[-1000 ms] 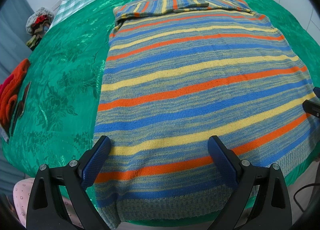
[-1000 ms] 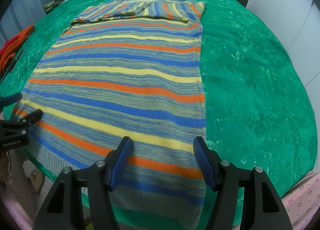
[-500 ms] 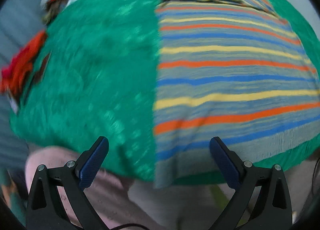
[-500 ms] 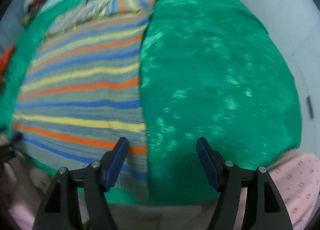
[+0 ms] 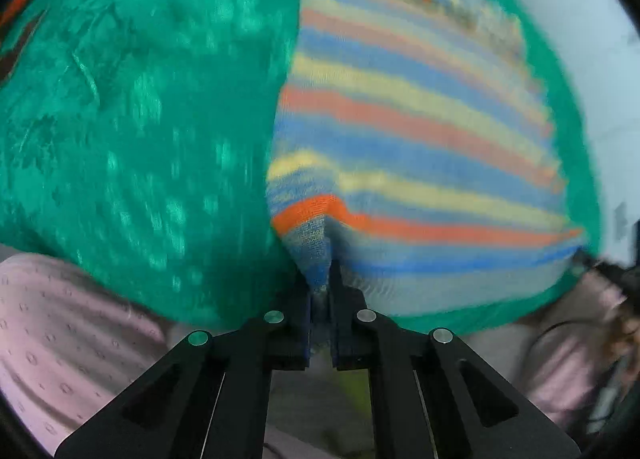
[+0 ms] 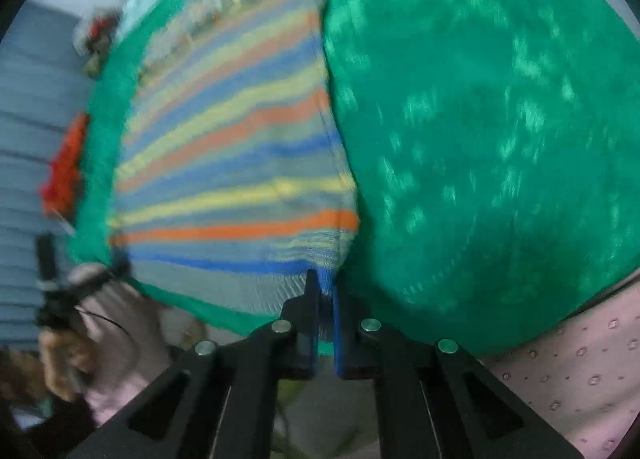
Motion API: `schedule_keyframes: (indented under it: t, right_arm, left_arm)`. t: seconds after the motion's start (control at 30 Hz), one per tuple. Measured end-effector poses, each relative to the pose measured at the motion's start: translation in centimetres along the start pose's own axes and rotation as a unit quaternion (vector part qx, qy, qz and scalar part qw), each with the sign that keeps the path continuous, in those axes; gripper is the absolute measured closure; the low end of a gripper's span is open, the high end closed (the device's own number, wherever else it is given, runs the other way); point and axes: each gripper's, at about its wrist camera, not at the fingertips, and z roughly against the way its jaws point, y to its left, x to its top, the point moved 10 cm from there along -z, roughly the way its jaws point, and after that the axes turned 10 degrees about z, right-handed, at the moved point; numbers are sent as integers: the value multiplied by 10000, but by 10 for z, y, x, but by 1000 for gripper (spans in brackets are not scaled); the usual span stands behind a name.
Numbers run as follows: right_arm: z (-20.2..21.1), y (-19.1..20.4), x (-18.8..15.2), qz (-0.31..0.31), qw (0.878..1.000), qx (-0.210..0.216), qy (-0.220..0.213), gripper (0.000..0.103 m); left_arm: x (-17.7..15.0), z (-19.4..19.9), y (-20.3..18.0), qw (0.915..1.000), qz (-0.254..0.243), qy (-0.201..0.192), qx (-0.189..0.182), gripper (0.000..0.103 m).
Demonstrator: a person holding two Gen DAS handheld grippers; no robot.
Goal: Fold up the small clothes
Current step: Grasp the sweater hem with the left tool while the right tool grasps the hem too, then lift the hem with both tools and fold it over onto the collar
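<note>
A striped knit sweater (image 5: 420,119) in blue, yellow, orange and grey lies flat on a green bedspread (image 5: 140,107). My left gripper (image 5: 320,291) is shut on the sweater's near left hem corner, which bunches up between the fingers. In the right wrist view the sweater (image 6: 240,147) lies to the left, and my right gripper (image 6: 326,291) is shut on its near right hem corner. Both views are blurred by motion.
The green bedspread (image 6: 500,119) covers the bed. An orange-red cloth (image 6: 66,167) lies at the bed's left edge. The person's pink dotted clothing (image 5: 68,323) shows below the bed edge, also in the right wrist view (image 6: 580,371). The other hand-held gripper (image 6: 52,279) shows at the left.
Both grippers moved outward from over the hem to its corners and closed on them. They were open one second and half a second ago.
</note>
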Motion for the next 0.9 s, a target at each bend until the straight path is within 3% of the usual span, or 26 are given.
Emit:
schedule_keyframes:
  t: [0.1,0.23,0.37,0.57,0.77,0.9]
  right_arm:
    - [20,14,44,-11,9976,439,-541,98]
    - [30,12,127,-41,9911,542,-1215,98]
    - [23,-1,220,-94,9855,445,-1633,98]
    - [-13,-18,313,-278,9860,402,-1595,98]
    - [-43,-55,364,-665,9844,590,-1517,98]
    - [-65,-77,387,-1009,9791,871,-1534,98]
  left_arm:
    - [50,27,-17,9973,142,-406,-603,98]
    - [146,33,-32,9920,272,-924,-815,98]
    - [233,18,-50,9889,377,-1147,-866,98]
    - [319,-18,-84,9904,394,-1112,-717,98]
    - [373,-56,-93,9939,271,-918,-545,98]
    - [407,-81,-98,9948,404,-775,-517,90]
